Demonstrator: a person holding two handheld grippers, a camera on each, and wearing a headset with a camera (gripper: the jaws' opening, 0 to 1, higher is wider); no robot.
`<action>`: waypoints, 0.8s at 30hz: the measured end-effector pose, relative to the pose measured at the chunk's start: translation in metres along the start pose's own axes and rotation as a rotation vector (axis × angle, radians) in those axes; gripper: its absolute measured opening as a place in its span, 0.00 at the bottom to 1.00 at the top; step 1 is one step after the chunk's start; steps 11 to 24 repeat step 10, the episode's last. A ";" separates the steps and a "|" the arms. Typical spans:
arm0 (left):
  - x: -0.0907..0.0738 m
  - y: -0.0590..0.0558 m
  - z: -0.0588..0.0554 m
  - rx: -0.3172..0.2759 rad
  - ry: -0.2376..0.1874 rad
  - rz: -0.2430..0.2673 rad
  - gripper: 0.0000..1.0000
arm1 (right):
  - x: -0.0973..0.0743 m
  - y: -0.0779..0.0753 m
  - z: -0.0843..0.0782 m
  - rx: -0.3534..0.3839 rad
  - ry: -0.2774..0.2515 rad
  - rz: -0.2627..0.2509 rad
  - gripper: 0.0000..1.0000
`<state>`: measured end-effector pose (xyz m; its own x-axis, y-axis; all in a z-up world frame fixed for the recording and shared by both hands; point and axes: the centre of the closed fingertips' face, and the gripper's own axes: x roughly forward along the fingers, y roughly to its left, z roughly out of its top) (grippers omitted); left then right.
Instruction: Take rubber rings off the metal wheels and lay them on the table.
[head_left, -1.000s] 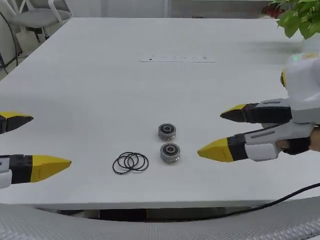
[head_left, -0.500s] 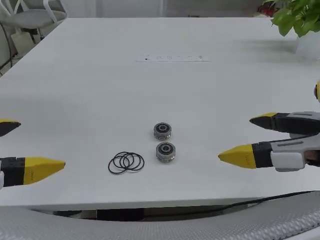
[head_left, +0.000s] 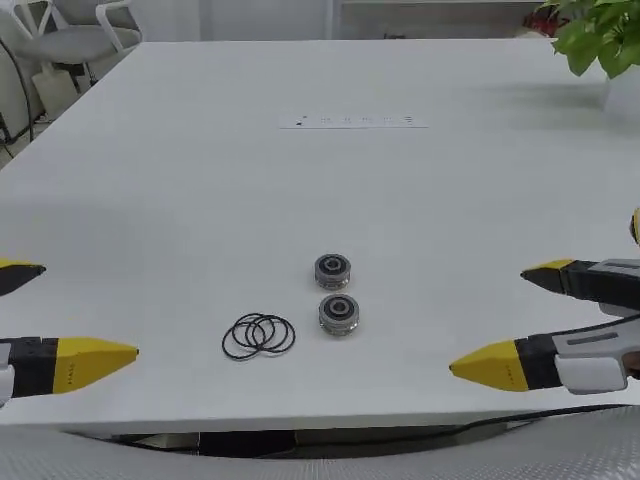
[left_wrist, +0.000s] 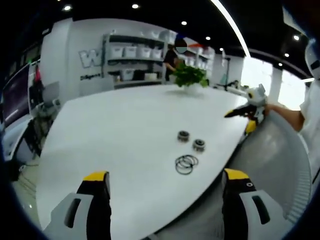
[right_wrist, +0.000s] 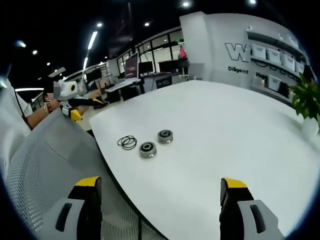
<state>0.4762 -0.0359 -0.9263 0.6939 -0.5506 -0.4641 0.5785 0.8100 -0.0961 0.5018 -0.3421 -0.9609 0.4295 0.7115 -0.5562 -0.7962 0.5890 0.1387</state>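
Two small metal wheels stand near the table's front: one (head_left: 333, 269) farther back, one (head_left: 339, 312) closer to me. Left of them lies a pile of black rubber rings (head_left: 259, 334) flat on the white table (head_left: 300, 180). My left gripper (head_left: 75, 315) is at the far left edge, open, holding nothing. My right gripper (head_left: 505, 320) is at the right, open and holding nothing, well apart from the wheels. The left gripper view has the wheels (left_wrist: 183, 135) (left_wrist: 199, 145) and the rings (left_wrist: 186, 163) ahead; the right gripper view has the wheels (right_wrist: 165, 136) (right_wrist: 147, 149) and the rings (right_wrist: 127, 142).
A thin white strip with small marks (head_left: 352, 121) lies mid-table farther back. A green plant (head_left: 597, 40) stands at the far right corner. White chairs (head_left: 70, 40) sit beyond the left corner. A grey mesh chair back (head_left: 400, 455) runs below the table's front edge.
My right gripper has drawn back to the right, away from the wheels. The left gripper stays about where it was. Wheels and rings have not moved; the head camera shifted a little.
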 end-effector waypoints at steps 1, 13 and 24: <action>0.000 0.000 0.000 -0.004 -0.001 0.000 0.94 | 0.000 0.001 -0.001 0.002 0.004 0.005 0.99; 0.004 -0.004 -0.001 0.003 0.012 0.000 0.92 | 0.003 0.020 -0.007 -0.014 0.039 0.054 0.99; 0.004 -0.004 -0.001 0.003 0.012 0.000 0.92 | 0.003 0.020 -0.007 -0.014 0.039 0.054 0.99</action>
